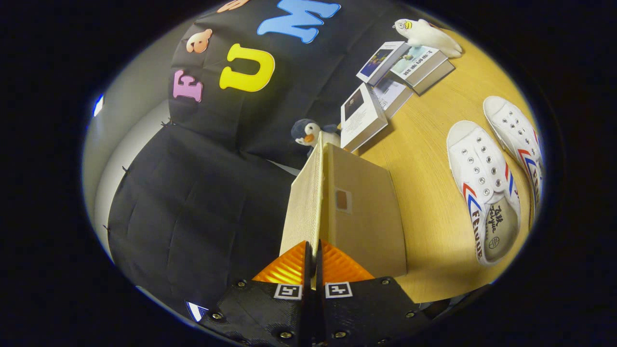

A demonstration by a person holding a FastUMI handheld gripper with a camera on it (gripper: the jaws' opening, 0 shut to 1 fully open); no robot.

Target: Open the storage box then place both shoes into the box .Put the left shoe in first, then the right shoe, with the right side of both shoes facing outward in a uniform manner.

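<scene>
On the bench (424,193), your gripper (312,255) jaws pinch the storage box (366,212) lid's (303,202) edge; two shoes (484,193) marked "FEIYUE" lie parallel beside it.

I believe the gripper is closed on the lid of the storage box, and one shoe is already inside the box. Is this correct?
Not quite. In the gripper view the gripper is indeed shut on the lid of the storage box, but no shoe is inside: both shoes lie on the table beside the box.
</scene>
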